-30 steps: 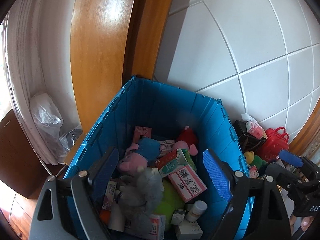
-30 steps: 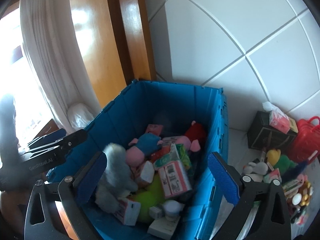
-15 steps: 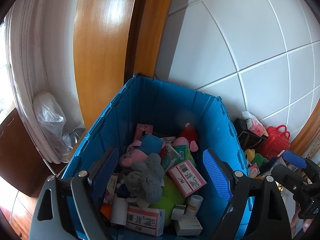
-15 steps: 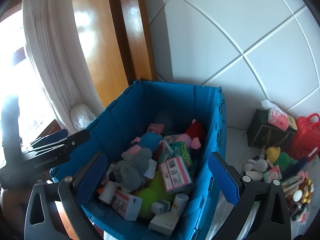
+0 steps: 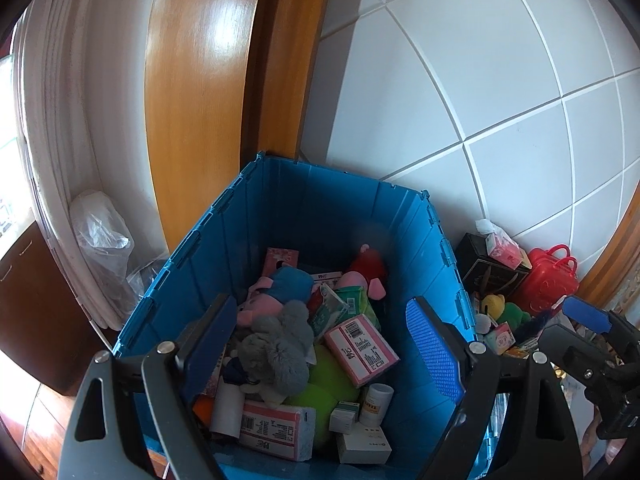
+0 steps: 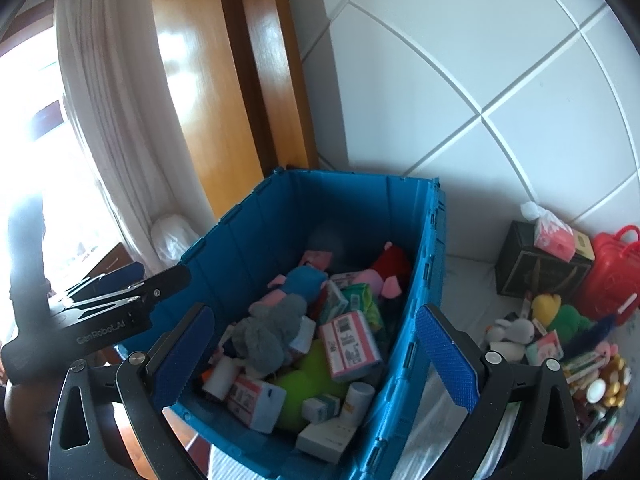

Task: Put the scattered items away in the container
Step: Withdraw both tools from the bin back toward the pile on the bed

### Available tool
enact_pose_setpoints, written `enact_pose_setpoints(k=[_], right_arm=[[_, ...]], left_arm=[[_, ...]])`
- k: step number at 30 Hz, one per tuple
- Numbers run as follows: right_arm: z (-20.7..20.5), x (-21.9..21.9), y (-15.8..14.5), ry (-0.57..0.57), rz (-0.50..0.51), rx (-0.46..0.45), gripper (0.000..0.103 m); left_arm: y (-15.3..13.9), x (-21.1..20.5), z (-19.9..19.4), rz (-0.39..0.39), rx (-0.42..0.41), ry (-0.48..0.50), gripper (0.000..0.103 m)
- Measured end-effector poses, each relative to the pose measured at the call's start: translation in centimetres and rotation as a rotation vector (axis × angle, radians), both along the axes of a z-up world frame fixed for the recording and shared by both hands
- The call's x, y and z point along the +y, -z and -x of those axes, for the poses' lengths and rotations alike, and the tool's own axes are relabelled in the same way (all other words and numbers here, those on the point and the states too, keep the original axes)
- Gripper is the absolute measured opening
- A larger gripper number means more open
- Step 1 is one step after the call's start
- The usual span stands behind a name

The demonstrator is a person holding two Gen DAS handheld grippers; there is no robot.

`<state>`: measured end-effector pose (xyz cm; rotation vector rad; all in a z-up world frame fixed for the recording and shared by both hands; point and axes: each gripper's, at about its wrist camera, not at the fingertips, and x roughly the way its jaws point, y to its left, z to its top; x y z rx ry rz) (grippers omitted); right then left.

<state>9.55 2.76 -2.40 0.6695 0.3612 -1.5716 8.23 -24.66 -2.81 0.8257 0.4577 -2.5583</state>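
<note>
Blue crate [image 5: 256, 220] near rim hidden behind left gripper [image 5: 324, 340] frame; floor of crate buried under toys and boxes. Print on pink box [image 5: 360, 348] too small to read. Dark smudge [image 6: 326, 242] on far crate wall, blurred, can't identify. Small items pile [image 6: 596, 380] by the red case [image 6: 612, 276] cut by the frame edge, too tiny to name. Window side [image 6: 36, 160] blown out.

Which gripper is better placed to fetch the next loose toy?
Right, probably: the right gripper is open, empty and beside the toy pile outside the crate; the left gripper hangs over the crate.
</note>
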Motion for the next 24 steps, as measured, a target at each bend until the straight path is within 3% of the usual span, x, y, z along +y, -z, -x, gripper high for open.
enact_pose_setpoints(k=[24], right_arm=[[7.8, 7.7, 0.1, -0.016, 0.009, -0.052, 0.102]], left_arm=[[-1.9, 12.4, 1.2, 0.027, 0.004, -0.007, 0.087]])
